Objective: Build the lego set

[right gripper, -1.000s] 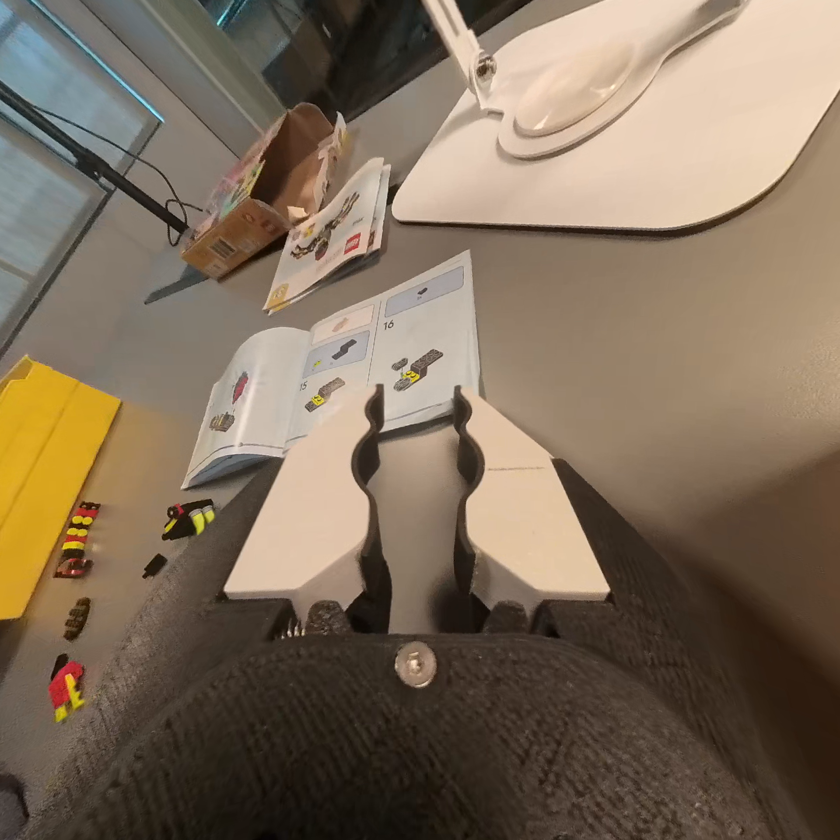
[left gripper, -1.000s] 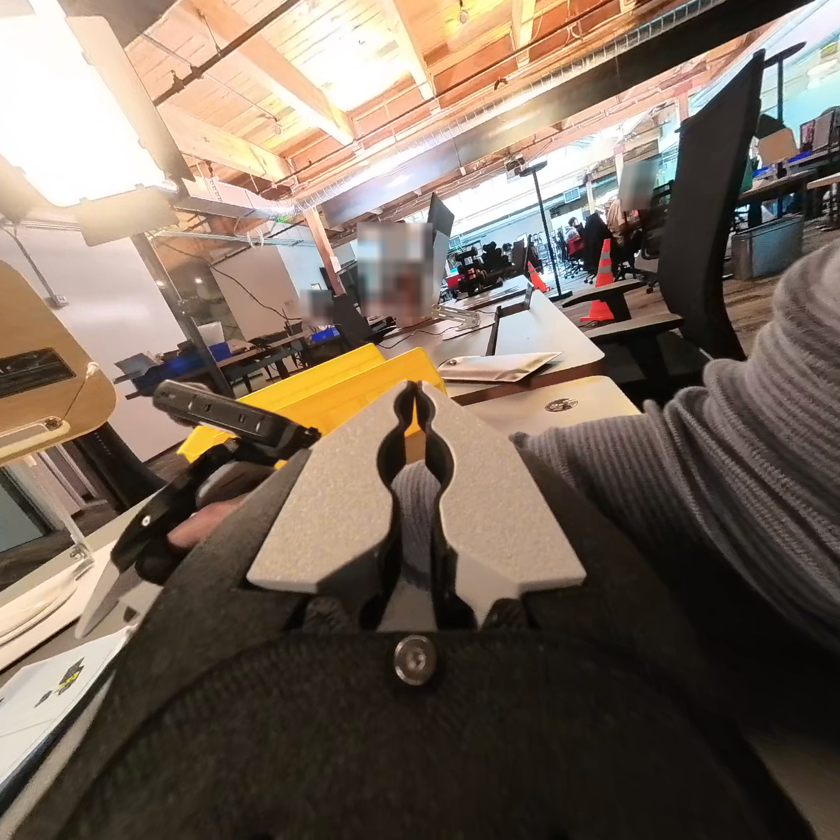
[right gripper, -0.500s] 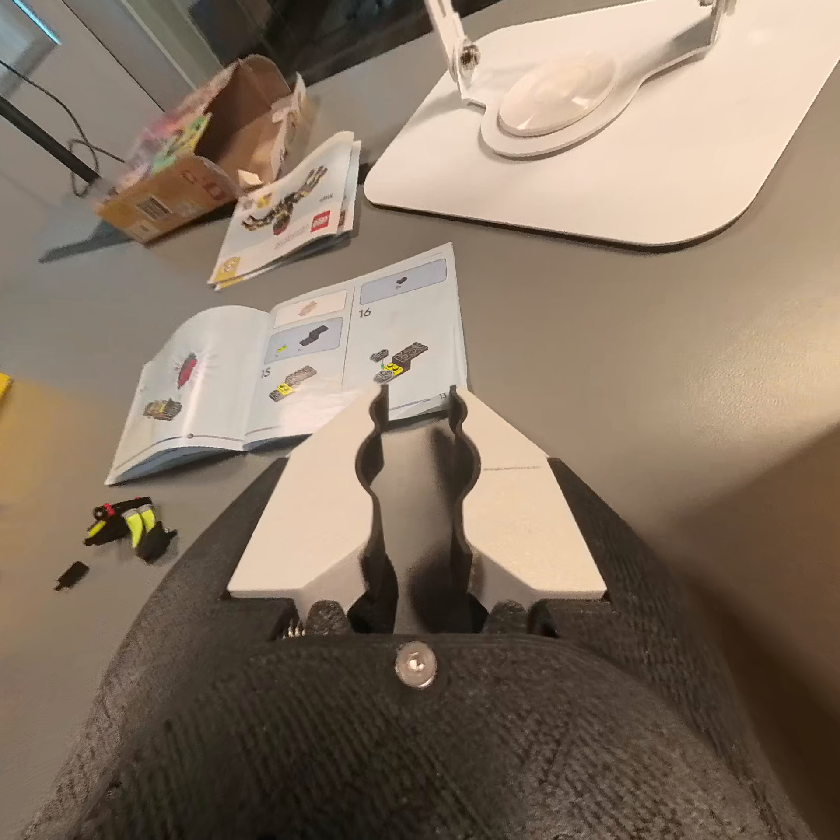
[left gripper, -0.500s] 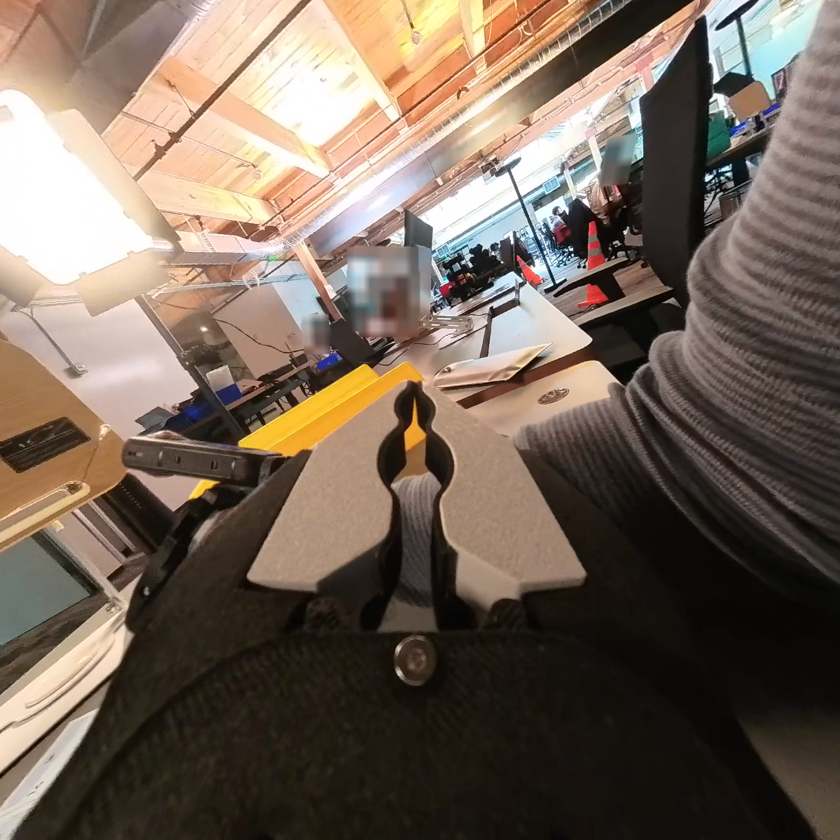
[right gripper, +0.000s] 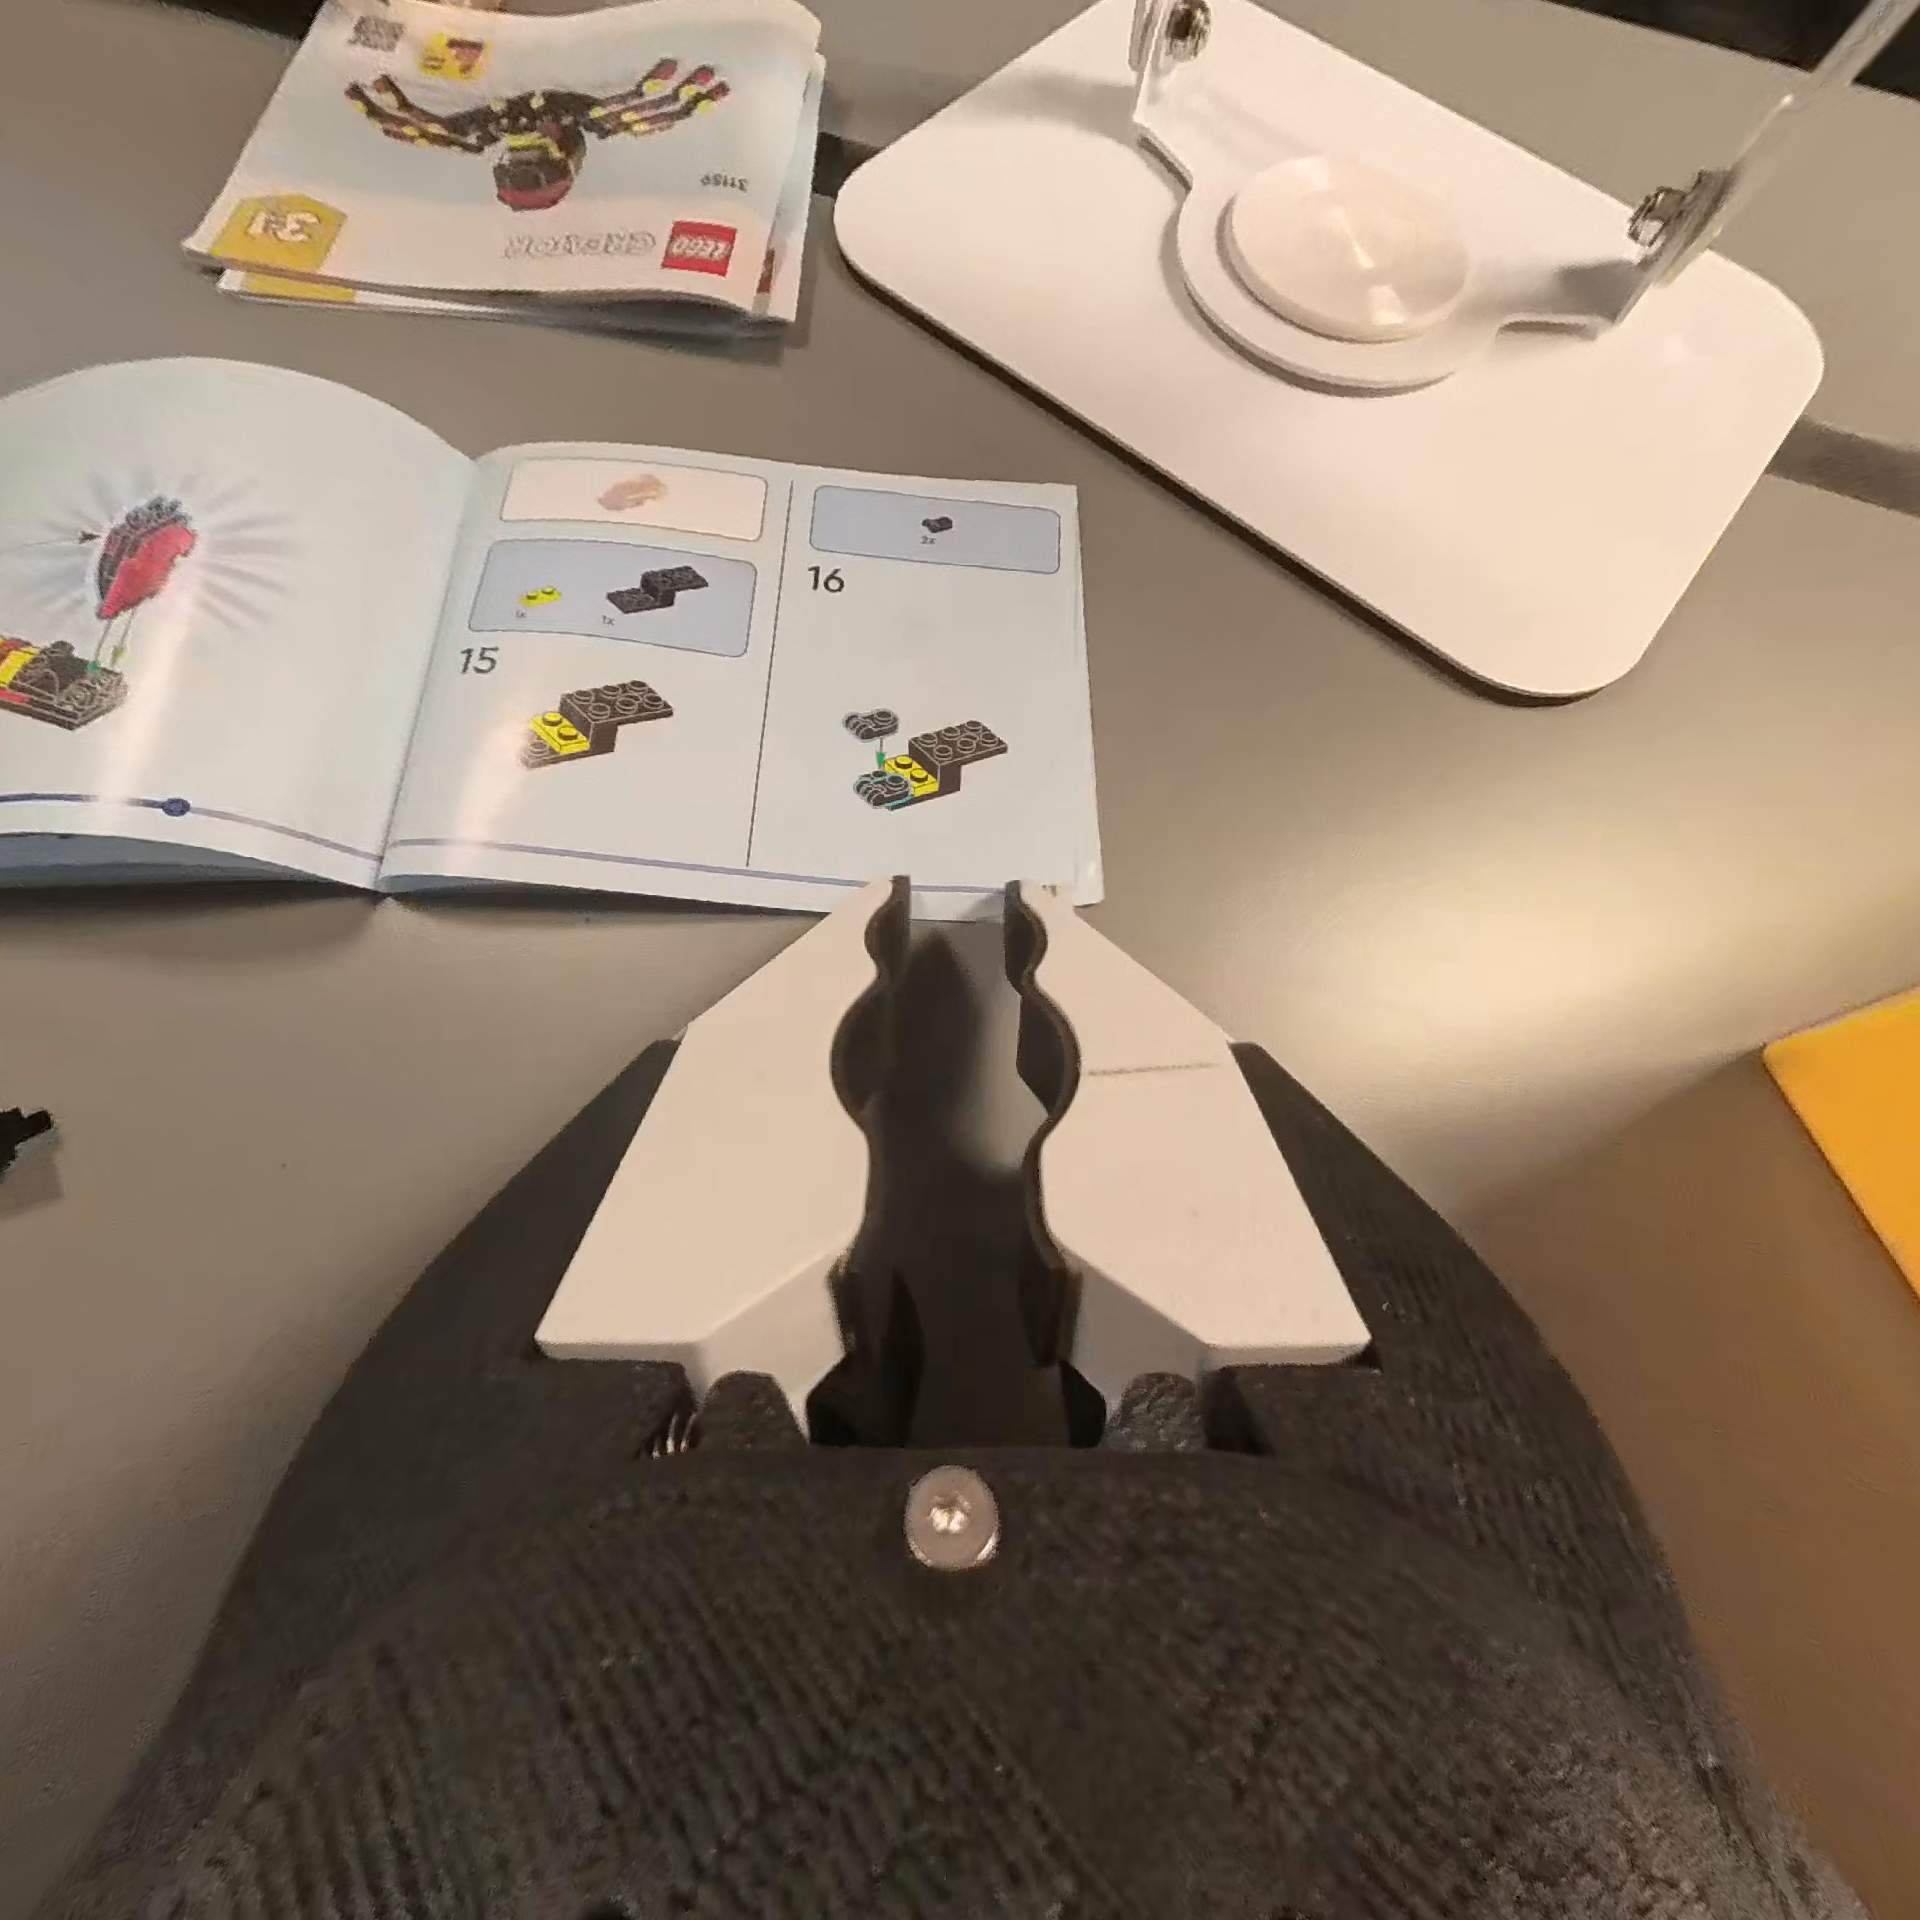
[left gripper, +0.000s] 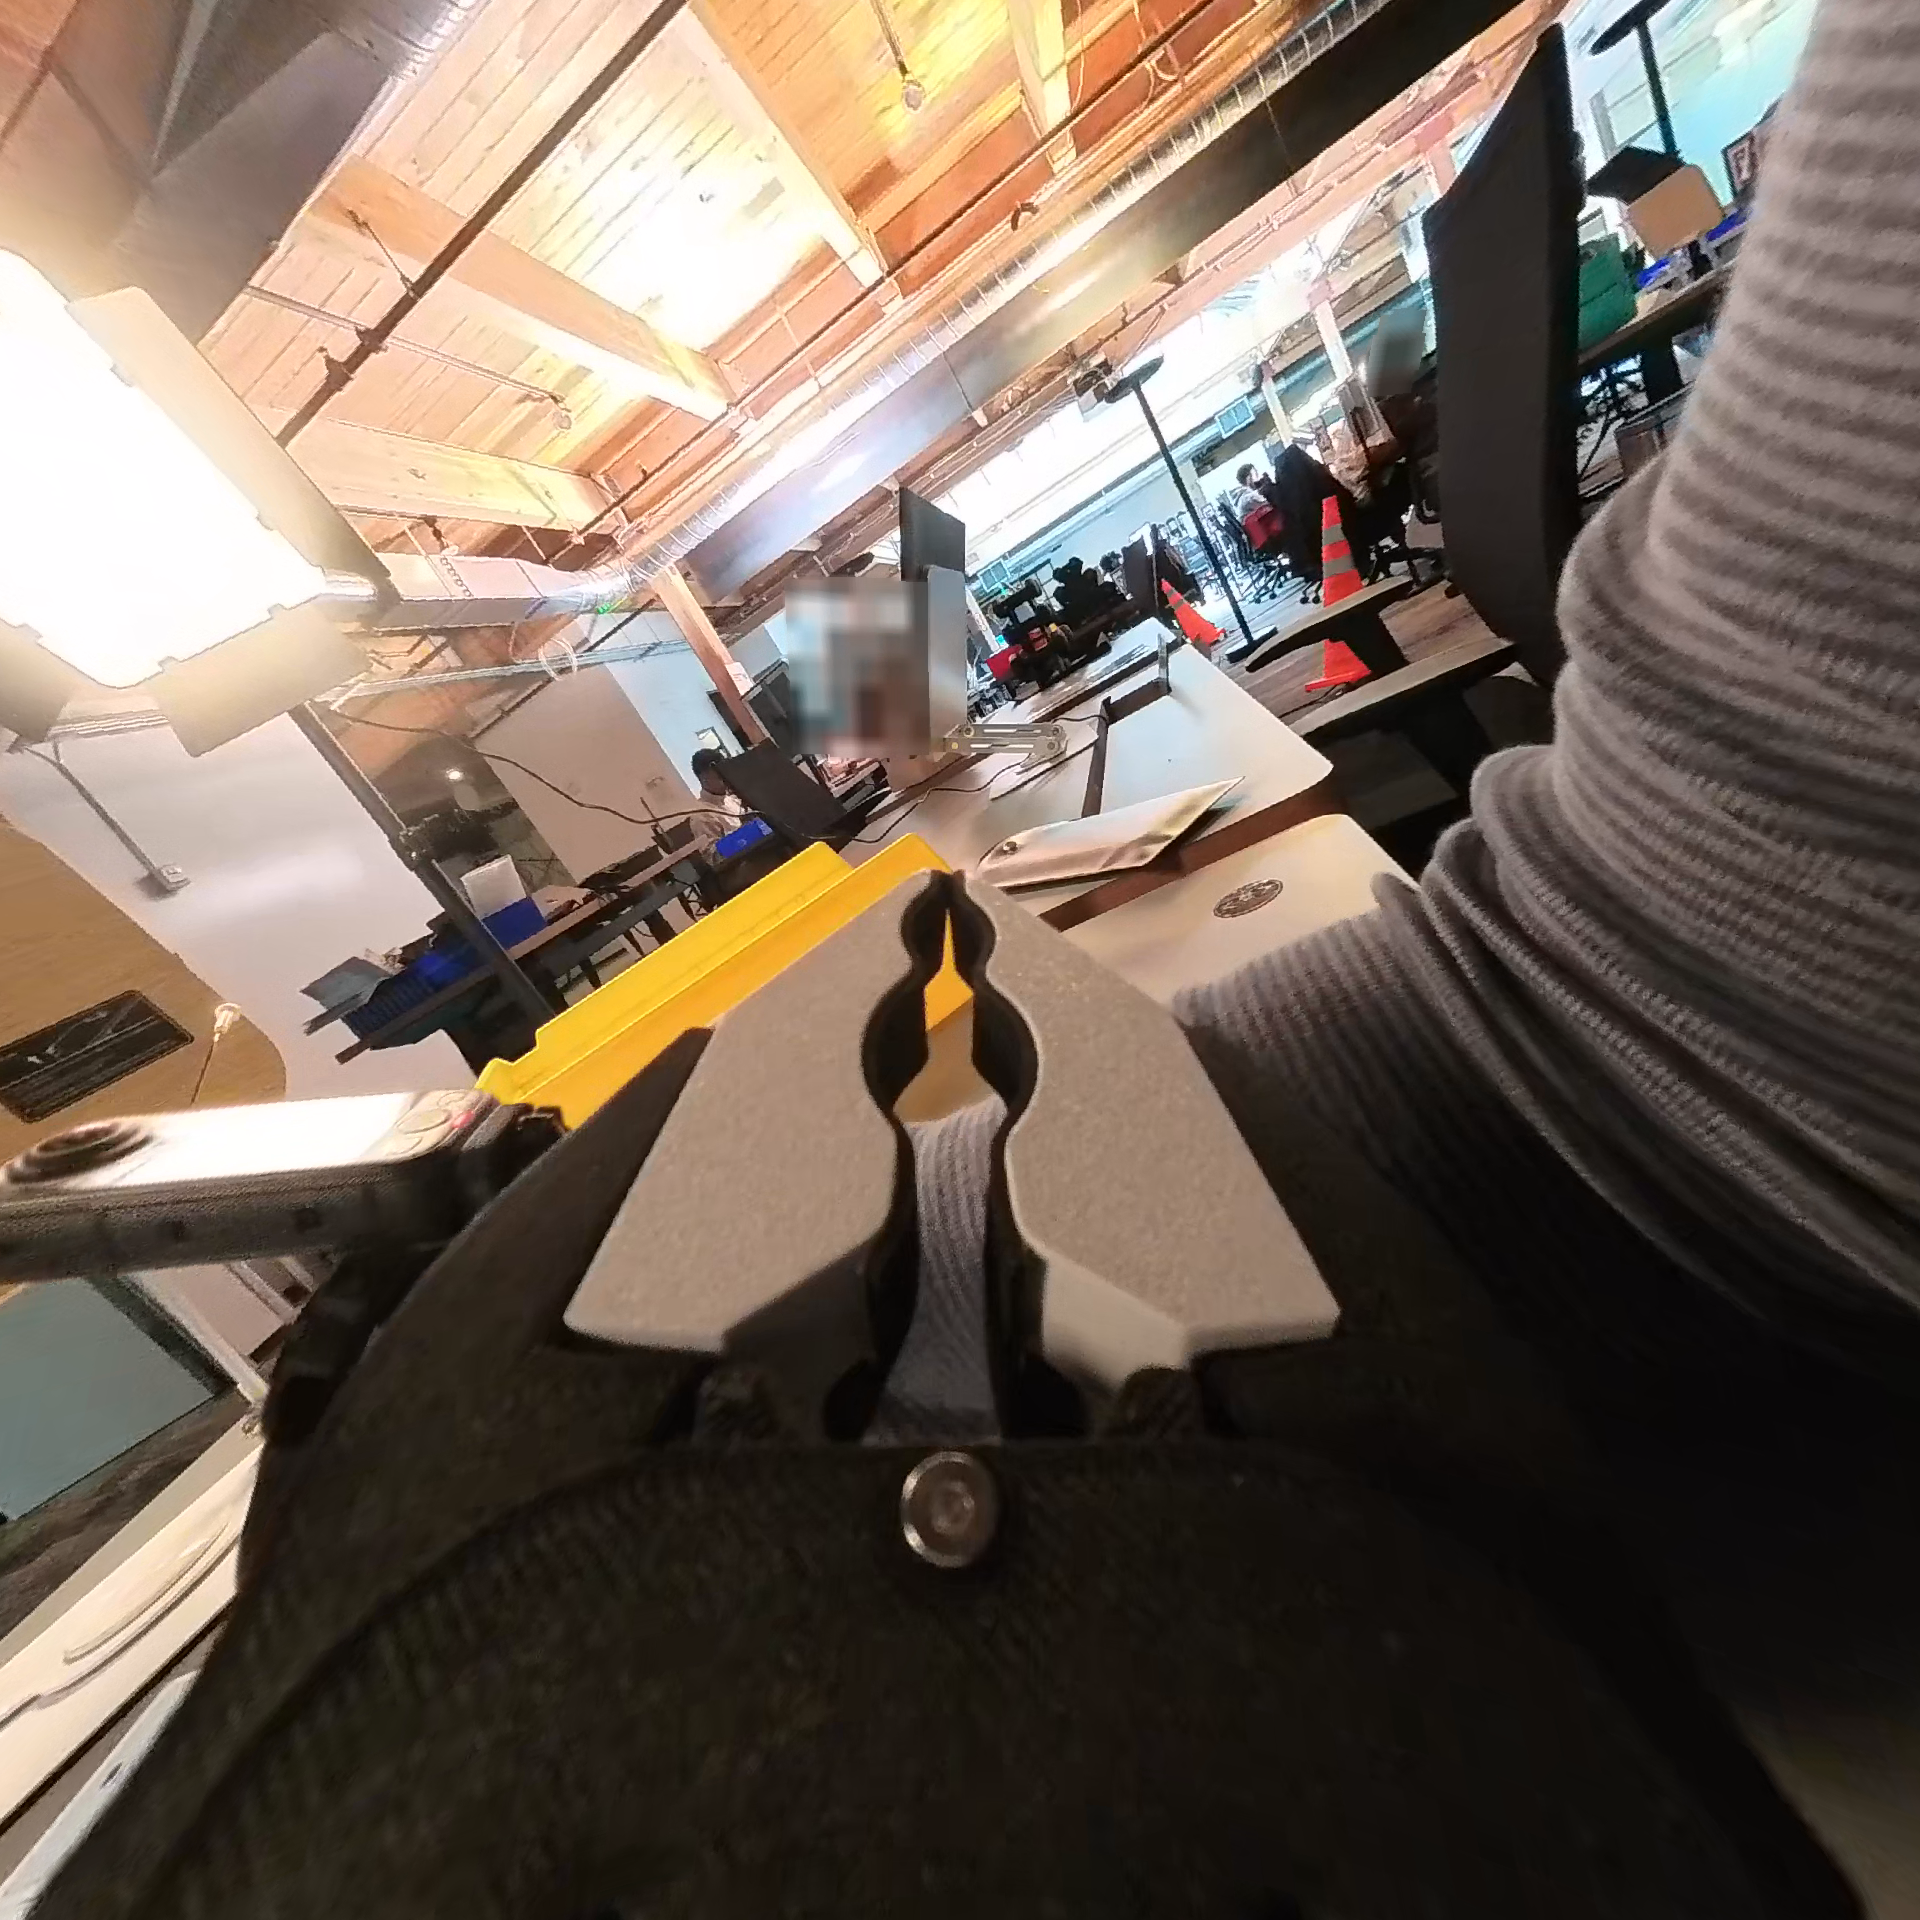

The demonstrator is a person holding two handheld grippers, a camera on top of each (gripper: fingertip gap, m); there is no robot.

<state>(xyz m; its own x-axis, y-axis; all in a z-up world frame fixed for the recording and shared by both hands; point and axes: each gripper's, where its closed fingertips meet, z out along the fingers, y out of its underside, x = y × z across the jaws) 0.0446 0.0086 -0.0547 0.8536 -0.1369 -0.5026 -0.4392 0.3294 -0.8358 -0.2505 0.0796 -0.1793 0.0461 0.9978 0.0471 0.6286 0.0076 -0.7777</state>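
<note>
In the right wrist view an open instruction booklet (right gripper: pixel 582 665) lies flat on the grey table (right gripper: pixel 1351 935). My right gripper (right gripper: pixel 954 888) is open and empty, its tips just short of the booklet's near edge. A closed booklet stack (right gripper: pixel 520 177) lies behind it. A small black piece (right gripper: pixel 21 1132) shows at the left edge. My left gripper (left gripper: pixel 948 883) is shut and empty, tilted up toward the room, with a grey-sleeved arm (left gripper: pixel 1558 1039) beside it. A yellow tray (left gripper: pixel 727 966) lies behind its tips.
A white lamp base (right gripper: pixel 1403 436) stands at the back right of the table. A yellow tray corner (right gripper: pixel 1860 1122) shows at the right edge. In the left wrist view the other gripper's camera (left gripper: pixel 239 1158) sticks out at left, with desks and chairs beyond. Across from one pair of fingers to the other is roughly 30 cm. The small black piece (right gripper: pixel 21 1132) lies some 15 cm from my right tips, 30 cm from my left tips.
My right gripper has swung right and tipped down over the booklet; the loose pieces and cardboard box have left its view. My left gripper has tilted further up.
</note>
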